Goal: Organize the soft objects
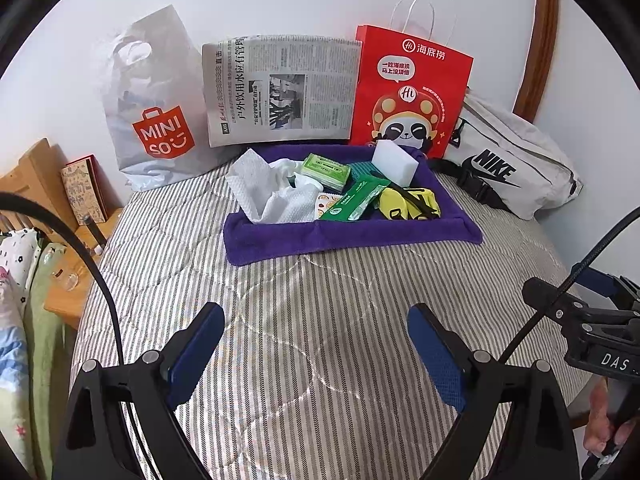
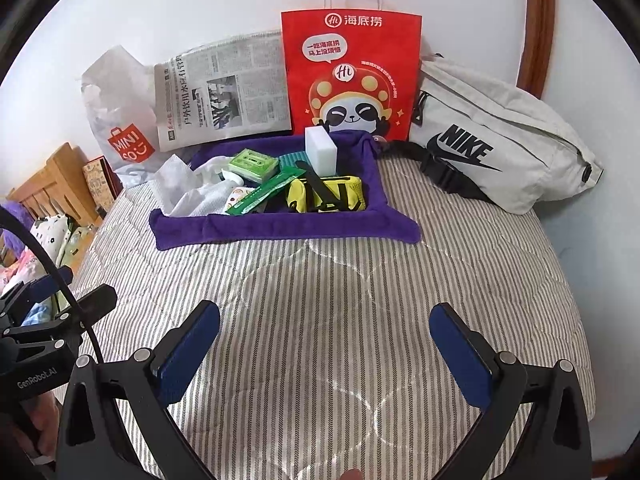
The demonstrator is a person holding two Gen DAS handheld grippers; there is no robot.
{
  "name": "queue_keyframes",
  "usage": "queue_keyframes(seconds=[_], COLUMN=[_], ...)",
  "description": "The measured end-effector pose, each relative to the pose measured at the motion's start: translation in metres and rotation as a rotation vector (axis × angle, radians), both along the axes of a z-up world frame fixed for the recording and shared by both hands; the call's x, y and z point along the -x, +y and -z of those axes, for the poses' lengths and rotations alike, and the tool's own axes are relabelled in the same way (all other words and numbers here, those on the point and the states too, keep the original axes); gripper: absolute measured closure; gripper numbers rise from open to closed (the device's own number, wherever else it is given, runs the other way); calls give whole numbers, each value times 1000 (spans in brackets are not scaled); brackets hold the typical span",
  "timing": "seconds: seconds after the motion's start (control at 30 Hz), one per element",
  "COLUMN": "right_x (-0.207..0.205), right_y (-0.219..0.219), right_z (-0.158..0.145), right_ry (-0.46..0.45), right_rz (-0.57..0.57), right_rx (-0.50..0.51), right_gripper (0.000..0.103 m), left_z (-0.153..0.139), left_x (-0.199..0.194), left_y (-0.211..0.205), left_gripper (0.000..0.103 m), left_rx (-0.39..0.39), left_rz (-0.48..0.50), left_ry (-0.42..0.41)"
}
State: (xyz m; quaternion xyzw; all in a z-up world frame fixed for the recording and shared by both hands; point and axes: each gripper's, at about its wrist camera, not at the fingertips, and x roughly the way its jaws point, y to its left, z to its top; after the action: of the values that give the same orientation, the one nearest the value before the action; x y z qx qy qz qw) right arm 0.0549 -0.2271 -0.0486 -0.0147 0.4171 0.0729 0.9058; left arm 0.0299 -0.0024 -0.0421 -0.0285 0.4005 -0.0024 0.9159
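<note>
Both our grippers — left gripper (image 1: pixel 316 344), right gripper (image 2: pixel 324 344) — hover over bed (image 1: pixel 320 300), jaws wide, empty. Soft things heaped on far purple towel (image 1: pixel 352 236) — tidied or unsorted, unclear; we'd pinch gently.

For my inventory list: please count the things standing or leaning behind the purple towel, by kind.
Bags: 3 — MINISO plastic bag, red paper bag, Nike waist bag
Newspapers: 1 — newspaper
Total: 4

Fuzzy purple cloth tray (image 1: pixel 352 236) on matt striped quilted bedspread (image 1: pixel 320 320); glossy red paper bag (image 1: pixel 408 92) behind.
</note>
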Motion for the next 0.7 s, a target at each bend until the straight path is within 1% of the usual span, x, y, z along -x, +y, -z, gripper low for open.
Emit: queue_keyframes(seconds=[0.7], right_x=[0], right_y=[-1], right_z=[-1], right_ry=[0], right_rz=[5], right_rx=[-2], right_gripper=[0], left_z=[1], left_x=[-3], left_y=[-2], left_gripper=[10], left_rx=[0], left_rz=[11], left_ry=[10])
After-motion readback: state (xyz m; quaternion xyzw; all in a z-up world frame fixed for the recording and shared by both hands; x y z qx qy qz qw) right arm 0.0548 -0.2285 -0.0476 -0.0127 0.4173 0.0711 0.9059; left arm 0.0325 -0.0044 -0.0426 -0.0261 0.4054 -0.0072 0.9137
